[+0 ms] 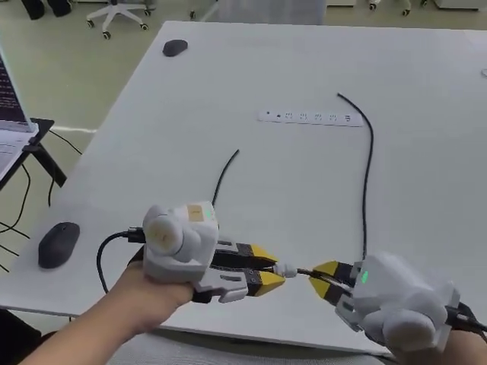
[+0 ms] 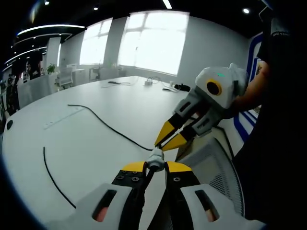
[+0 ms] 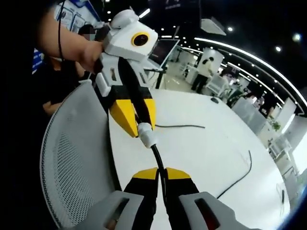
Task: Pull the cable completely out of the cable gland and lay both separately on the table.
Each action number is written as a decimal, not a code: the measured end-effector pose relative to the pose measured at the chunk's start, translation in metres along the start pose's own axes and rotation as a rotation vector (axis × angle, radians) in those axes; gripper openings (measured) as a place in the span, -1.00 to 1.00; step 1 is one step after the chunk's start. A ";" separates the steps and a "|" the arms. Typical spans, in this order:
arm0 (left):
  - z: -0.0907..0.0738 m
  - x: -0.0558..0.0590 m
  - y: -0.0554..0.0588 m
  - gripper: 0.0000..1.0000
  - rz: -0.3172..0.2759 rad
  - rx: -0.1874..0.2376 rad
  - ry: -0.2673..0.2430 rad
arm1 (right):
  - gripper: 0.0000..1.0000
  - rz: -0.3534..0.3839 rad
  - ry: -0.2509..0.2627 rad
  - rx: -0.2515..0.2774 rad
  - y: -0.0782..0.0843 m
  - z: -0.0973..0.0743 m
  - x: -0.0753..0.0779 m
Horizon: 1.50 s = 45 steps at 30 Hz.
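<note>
From my head, I see my left hand-held gripper (image 1: 270,268) closed on the white cable gland (image 1: 287,269). It is held near the edge of the counter (image 1: 190,114) closest to me. My right hand-held gripper (image 1: 319,277) faces it, very near, and pinches the black cable (image 1: 368,175) just where it comes out of the gland. The rest of the cable runs away across the counter toward a white power strip (image 1: 308,117). A short black wire (image 1: 226,173) lies apart from it. A mouse (image 1: 58,244) sits near the left edge.

In the left gripper view, my two yellow tips hold the gland (image 2: 155,158) tight between them. The right hand-held gripper (image 2: 169,140) comes in from the right, with its tips almost at the gland. The cable (image 2: 106,125) lies in a long curve on the counter.

In the right gripper view, my tips are shut on the cable (image 3: 159,163), which goes straight up to the gland (image 3: 146,133). The left hand-held gripper (image 3: 138,122) holds the gland from above. A mesh chair back (image 3: 72,158) is on the left.
</note>
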<state>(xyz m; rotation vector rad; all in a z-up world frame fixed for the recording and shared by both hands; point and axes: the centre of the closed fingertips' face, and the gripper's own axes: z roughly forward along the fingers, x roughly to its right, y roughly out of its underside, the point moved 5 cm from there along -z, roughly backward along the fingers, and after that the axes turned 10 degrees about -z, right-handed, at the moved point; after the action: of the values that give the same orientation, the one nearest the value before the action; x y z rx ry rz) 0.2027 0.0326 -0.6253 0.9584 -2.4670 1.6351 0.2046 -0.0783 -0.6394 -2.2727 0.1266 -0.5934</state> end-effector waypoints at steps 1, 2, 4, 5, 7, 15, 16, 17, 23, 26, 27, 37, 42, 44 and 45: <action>-0.001 -0.001 -0.001 -0.70 0.003 0.005 -0.004 | -1.00 0.017 0.006 -0.002 0.002 0.000 0.002; -0.001 -0.002 -0.002 -0.70 -0.001 0.008 -0.005 | -1.00 0.033 0.011 -0.002 0.004 0.000 0.003; -0.002 -0.002 -0.004 -0.70 -0.001 0.011 -0.007 | -1.00 0.100 0.019 -0.016 0.011 -0.001 0.006; -0.003 -0.003 -0.005 -0.70 -0.001 0.012 -0.008 | -1.00 0.128 0.030 -0.017 0.014 -0.001 0.009; -0.004 -0.003 -0.006 -0.70 -0.006 0.016 -0.007 | -1.00 0.163 0.044 -0.017 0.022 -0.003 0.014; -0.005 -0.002 -0.006 -0.70 -0.003 0.029 -0.019 | -1.00 0.342 0.083 -0.036 0.047 -0.007 0.020; -0.005 -0.001 -0.006 -0.70 -0.002 0.032 -0.020 | -1.00 0.359 0.090 -0.043 0.050 -0.007 0.020; -0.005 -0.001 -0.006 -0.70 -0.002 0.033 -0.021 | -1.00 0.379 0.095 -0.049 0.053 -0.006 0.019; -0.002 -0.001 -0.008 -0.69 -0.005 0.049 -0.034 | -1.00 0.532 0.133 -0.065 0.066 -0.006 0.016; -0.002 -0.002 -0.009 -0.69 -0.004 0.051 -0.042 | -1.00 0.502 0.145 -0.060 0.063 -0.007 0.016; -0.002 -0.003 -0.009 -0.69 -0.005 0.051 -0.045 | -1.00 0.497 0.144 -0.061 0.063 -0.007 0.016; 0.002 -0.011 -0.009 -0.69 -0.013 0.044 -0.070 | -0.97 0.498 0.127 -0.048 0.065 -0.011 0.015; 0.003 -0.012 -0.011 -0.69 -0.033 0.050 -0.060 | -0.82 0.447 0.131 -0.032 0.051 -0.018 0.024; 0.004 -0.012 -0.012 -0.70 -0.028 0.045 -0.061 | -0.74 0.391 0.121 -0.025 0.039 -0.019 0.028; 0.004 -0.012 -0.012 -0.70 -0.028 0.045 -0.060 | -0.74 0.352 0.115 -0.023 0.033 -0.019 0.028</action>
<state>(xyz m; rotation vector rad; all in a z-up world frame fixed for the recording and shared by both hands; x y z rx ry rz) 0.2196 0.0312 -0.6211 1.0584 -2.4527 1.6839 0.2239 -0.1217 -0.6406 -2.1673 0.5793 -0.5349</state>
